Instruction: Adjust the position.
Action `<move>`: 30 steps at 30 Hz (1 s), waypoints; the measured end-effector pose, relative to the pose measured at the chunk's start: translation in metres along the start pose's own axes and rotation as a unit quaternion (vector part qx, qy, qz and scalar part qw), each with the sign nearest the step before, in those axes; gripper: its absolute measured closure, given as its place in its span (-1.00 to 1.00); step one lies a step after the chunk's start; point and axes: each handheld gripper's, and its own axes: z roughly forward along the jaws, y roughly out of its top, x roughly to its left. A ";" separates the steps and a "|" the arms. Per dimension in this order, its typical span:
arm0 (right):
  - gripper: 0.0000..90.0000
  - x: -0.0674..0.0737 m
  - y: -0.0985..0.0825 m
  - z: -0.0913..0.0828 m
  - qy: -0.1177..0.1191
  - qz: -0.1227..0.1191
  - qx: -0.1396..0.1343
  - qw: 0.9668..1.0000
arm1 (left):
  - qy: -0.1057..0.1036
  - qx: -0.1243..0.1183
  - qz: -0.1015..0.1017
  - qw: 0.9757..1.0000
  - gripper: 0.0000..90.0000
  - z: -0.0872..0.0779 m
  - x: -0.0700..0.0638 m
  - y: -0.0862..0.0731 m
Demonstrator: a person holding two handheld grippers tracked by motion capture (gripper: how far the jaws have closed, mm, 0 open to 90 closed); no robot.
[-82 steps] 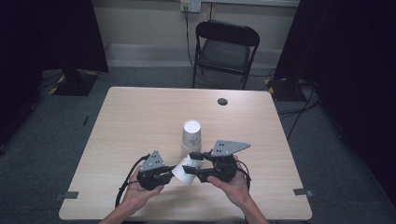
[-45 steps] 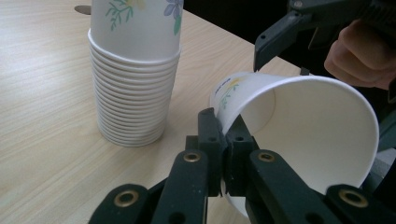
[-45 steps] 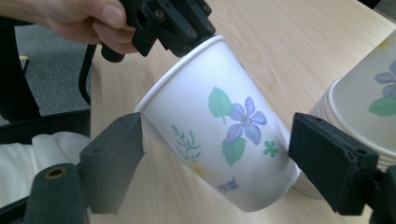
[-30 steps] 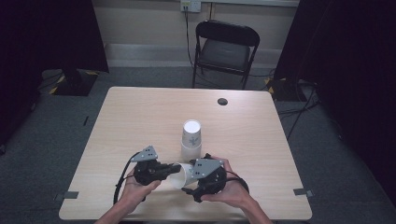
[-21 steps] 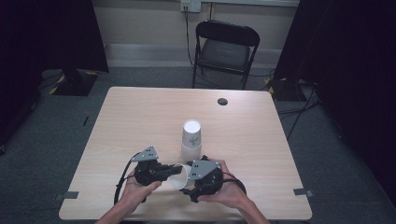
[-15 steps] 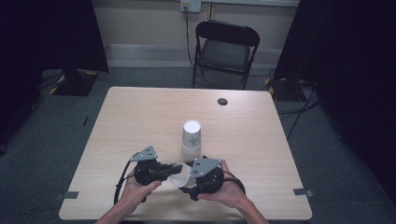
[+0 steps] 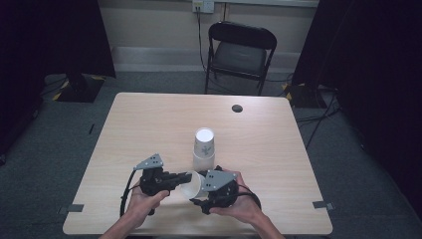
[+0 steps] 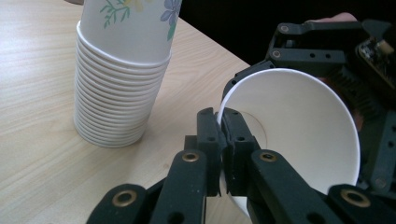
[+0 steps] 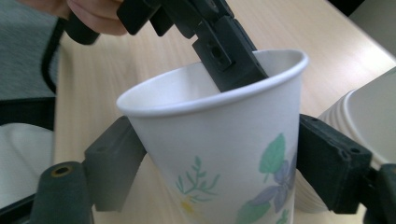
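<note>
A single white paper cup (image 7: 190, 184) with a flower print lies tilted between my two grippers near the table's front edge. My left gripper (image 7: 185, 178) is shut on its rim (image 8: 223, 140), one jaw inside the cup (image 8: 299, 130) and one outside. My right gripper (image 9: 217, 154) straddles the cup's body (image 9: 219, 140), with a pad touching each side. Its jaws have just eased open a little with the cup still between them. A stack of matching cups (image 7: 204, 149) stands upside down just behind, close to the held cup (image 8: 116, 93).
A small black round disc (image 7: 237, 108) lies at the table's far right. A black folding chair (image 7: 241, 47) stands beyond the far edge. The wooden table (image 7: 124, 129) has bare surface to the left and right of the stack.
Since the earliest frame both grippers and the cup came nearer the front edge, away from the stack. Over the last second the hands kept still.
</note>
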 end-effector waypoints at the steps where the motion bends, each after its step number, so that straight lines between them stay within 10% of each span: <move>1: -0.55 0.001 0.000 0.001 -0.004 -0.007 0.002 1.000 | -0.002 0.003 -0.006 1.000 0.94 0.001 0.001 0.000; 30: -0.52 0.010 0.002 0.007 -0.008 -0.046 0.011 0.999 | 0.000 0.052 -0.010 0.999 0.93 0.012 -0.004 -0.002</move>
